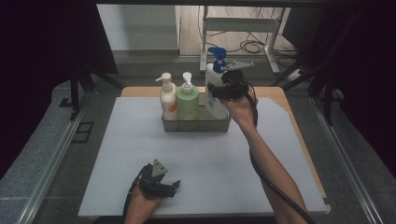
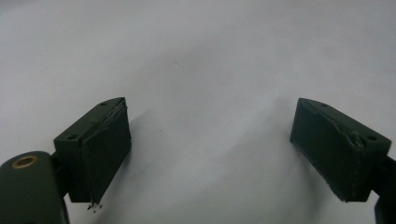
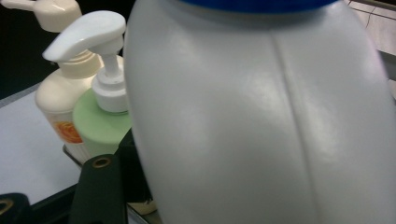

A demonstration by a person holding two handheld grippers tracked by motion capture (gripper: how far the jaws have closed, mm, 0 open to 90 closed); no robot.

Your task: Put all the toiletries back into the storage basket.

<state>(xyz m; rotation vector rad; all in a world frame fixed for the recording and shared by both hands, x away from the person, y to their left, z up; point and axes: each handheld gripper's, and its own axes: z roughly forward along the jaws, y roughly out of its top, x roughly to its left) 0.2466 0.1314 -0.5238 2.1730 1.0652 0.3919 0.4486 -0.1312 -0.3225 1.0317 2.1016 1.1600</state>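
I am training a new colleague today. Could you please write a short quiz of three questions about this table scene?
1. How many pump bottles are in or at the clear rectangular plastic tray?
2. True or false: the left gripper holds something.
3. Which bottle does the right gripper grasp: A cream, B green, C white with blue pump?

Key
1. Three: cream pump bottle, green pump bottle, white bottle with blue pump.
2. False; it is open on the white table sheet.
3. C.

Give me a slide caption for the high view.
Right gripper grips white blue-pump bottle at the tray; left gripper rests open.
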